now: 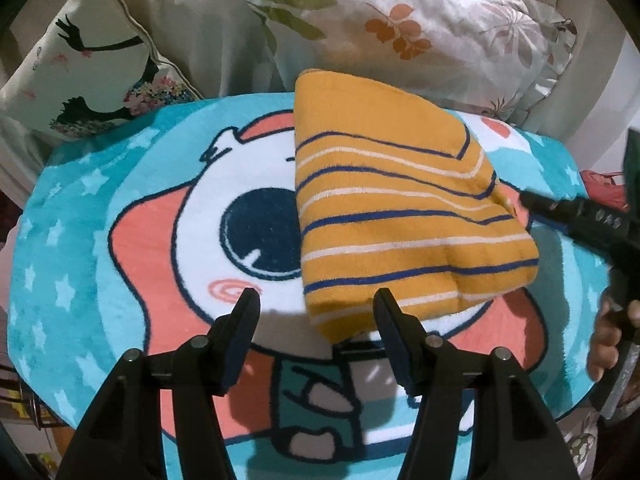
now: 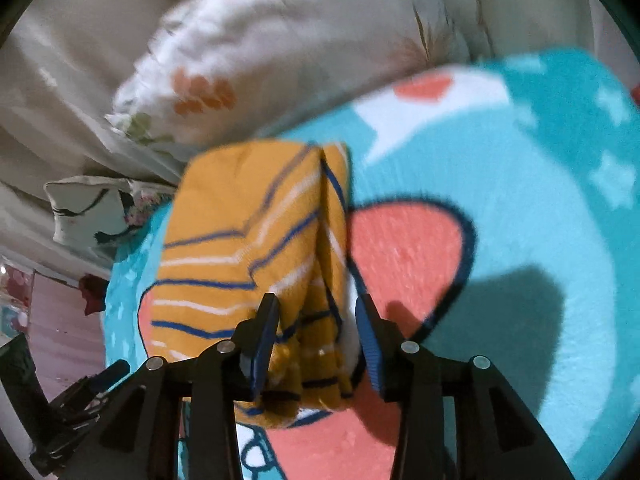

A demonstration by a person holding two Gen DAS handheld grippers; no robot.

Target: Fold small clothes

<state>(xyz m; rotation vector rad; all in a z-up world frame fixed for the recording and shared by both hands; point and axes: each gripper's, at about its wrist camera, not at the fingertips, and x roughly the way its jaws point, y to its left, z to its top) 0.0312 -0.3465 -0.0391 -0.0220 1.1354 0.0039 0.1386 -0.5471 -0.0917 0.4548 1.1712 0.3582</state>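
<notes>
Right gripper parted around striped garment (folded), left gripper empty

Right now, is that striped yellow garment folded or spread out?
Folded: the striped yellow garment lies as a compact, doubled bundle with stacked layers.

You were working in a home, and it looked like a bedroom or a soft sitting corner. A plush turquoise cartoon mat with white stars lay under your work, the sort found in a child's room. Behind it sat a leaf-print pillow with a frilled edge and a cushion printed with dark figures and flowers, both against pale rumpled fabric. The right wrist view caught pink furnishings off to one side.
</notes>
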